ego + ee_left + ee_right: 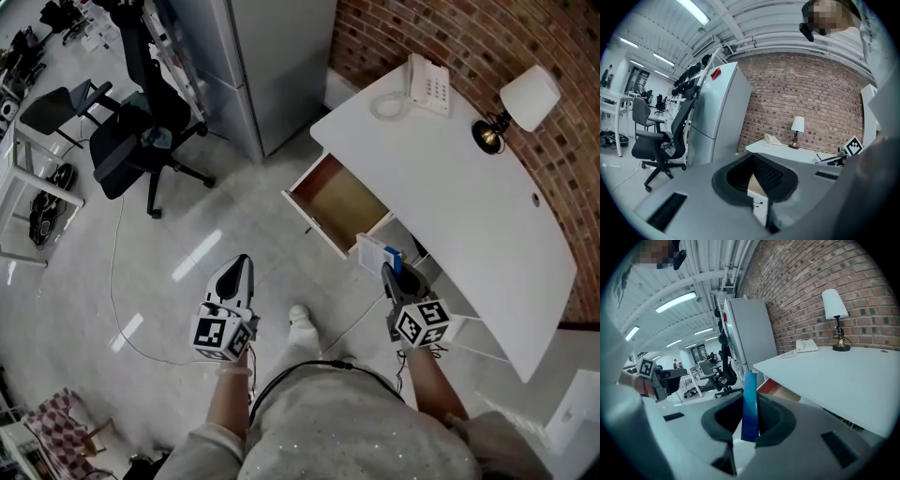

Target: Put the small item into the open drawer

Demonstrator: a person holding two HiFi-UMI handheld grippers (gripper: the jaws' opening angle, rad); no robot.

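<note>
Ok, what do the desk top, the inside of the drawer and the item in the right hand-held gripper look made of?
Desk top: smooth matte white, likely laminate or painted board; no grain shows.
Drawer: flat brown inside, which looks like wood or fibreboard, with a white front.
Small item: a thin, flat blue and white pack, probably printed card, though plastic is possible.

Item (373, 251) print too small to read; right gripper (392, 274) covers its near end. Drawer (339, 202) rear hidden under desk (469, 187); in left gripper view mostly behind jaws.
</note>
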